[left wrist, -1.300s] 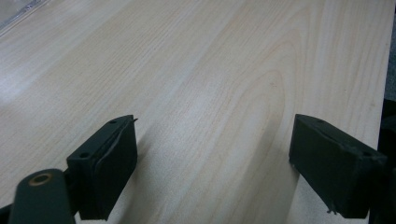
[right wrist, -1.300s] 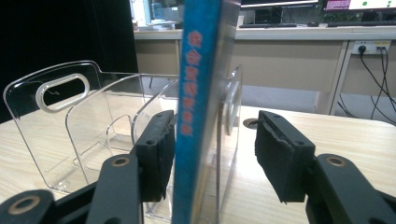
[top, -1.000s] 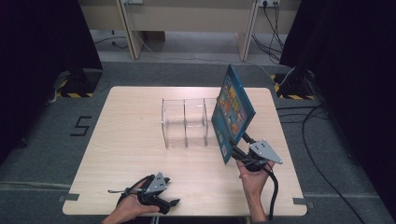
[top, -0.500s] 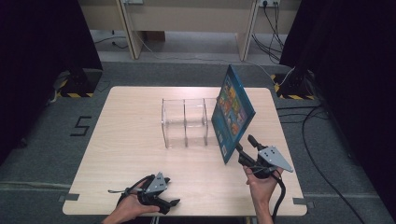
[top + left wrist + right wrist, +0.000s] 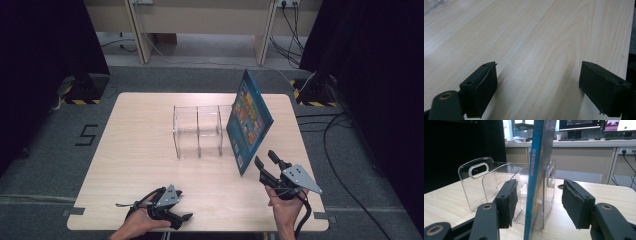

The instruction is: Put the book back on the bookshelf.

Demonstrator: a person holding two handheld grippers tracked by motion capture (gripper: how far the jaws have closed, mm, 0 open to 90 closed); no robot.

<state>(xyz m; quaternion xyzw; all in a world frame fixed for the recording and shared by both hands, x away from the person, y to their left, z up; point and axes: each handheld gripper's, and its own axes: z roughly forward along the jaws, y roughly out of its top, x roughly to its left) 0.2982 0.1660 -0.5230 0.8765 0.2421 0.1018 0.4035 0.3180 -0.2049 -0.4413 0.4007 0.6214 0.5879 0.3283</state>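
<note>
A blue picture book (image 5: pixel 250 117) stands tilted in the right-hand slot of a clear acrylic rack (image 5: pixel 197 132) on the wooden table (image 5: pixel 140 150). My right gripper (image 5: pixel 265 157) hovers just off the book's near lower corner, open. Its jaws have just closed a little. In the right gripper view the book's spine (image 5: pixel 539 170) rises between the jaws of that gripper (image 5: pixel 537 202), both pads off it, with the rack (image 5: pixel 481 182) behind. My left gripper (image 5: pixel 182 205) rests at the table's front edge, open, with bare wood between its jaws (image 5: pixel 539 90).
Cables (image 5: pixel 345 145) run over the grey floor right of the table. Desks (image 5: pixel 200 20) stand beyond the far edge, and black curtains hang on both sides. A taped "5" (image 5: pixel 87 135) marks the floor at the left.
My right gripper has drawn back from the book's lower corner, toward the right and the table's front edge. The book stays in the rack. The left gripper has not moved.
</note>
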